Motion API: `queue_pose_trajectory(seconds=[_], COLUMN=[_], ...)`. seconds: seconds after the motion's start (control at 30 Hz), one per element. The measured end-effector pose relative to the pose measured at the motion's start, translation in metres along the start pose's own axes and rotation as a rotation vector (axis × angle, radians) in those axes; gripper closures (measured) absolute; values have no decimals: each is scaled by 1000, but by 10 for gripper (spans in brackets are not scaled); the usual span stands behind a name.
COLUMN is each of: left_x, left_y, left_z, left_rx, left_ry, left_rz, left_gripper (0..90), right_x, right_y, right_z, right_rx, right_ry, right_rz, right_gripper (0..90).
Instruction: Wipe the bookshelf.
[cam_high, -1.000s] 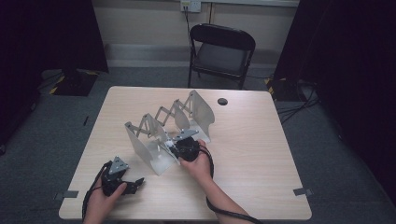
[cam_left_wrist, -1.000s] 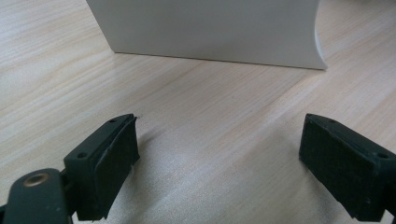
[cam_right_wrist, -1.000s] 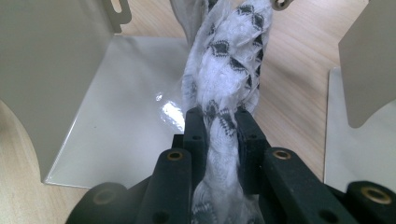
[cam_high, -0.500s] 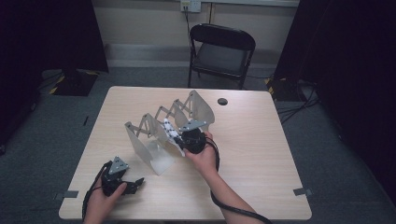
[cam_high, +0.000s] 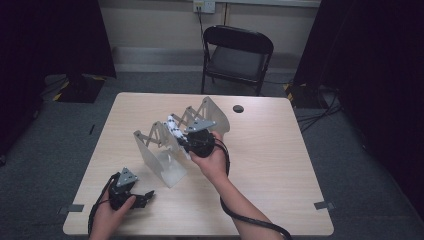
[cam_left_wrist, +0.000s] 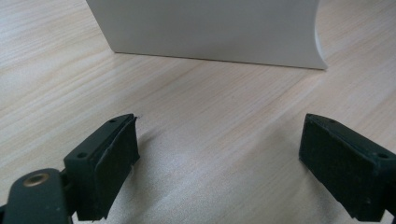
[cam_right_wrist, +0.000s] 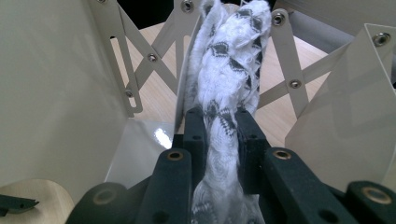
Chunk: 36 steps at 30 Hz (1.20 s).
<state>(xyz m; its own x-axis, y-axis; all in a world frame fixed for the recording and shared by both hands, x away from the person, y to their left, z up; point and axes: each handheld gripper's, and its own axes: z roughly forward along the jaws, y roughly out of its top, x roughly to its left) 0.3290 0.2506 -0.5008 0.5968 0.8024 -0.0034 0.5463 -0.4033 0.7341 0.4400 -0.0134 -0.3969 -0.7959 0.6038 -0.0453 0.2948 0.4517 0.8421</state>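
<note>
White, black-patterned cloth (cam_right_wrist: 229, 93), pinched between the clenched jaws of the right gripper (cam_high: 186, 140), now lifted higher than a second ago, riding above the middle of the cream accordion-style rack (cam_high: 160, 150) rather than low between its panels; probably being drawn out of a slot. Right forearm stretched forward over the table (cam_high: 280, 150). Left gripper (cam_high: 142, 197) parked near the front edge, jaws spread wide, grasping nothing.

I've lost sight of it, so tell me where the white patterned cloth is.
The white patterned cloth is pinched in the right gripper, raised among the plates of the expanding rack near the table's middle in the high view.
</note>
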Motion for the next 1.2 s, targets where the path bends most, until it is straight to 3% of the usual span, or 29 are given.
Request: queue_pose_trajectory(seconds=[0.43, 1.2], left_x=[0, 0], left_y=[0, 0], left_z=[0, 0], left_rx=[1, 1], left_ry=[0, 0], left_rz=[1, 1], left_gripper=[113, 113], right_x=[0, 4], right_y=[-11, -68], right_z=[19, 43], right_rx=[36, 139], right_ry=[14, 46], right_rz=[-5, 45], right_gripper=[783, 779])
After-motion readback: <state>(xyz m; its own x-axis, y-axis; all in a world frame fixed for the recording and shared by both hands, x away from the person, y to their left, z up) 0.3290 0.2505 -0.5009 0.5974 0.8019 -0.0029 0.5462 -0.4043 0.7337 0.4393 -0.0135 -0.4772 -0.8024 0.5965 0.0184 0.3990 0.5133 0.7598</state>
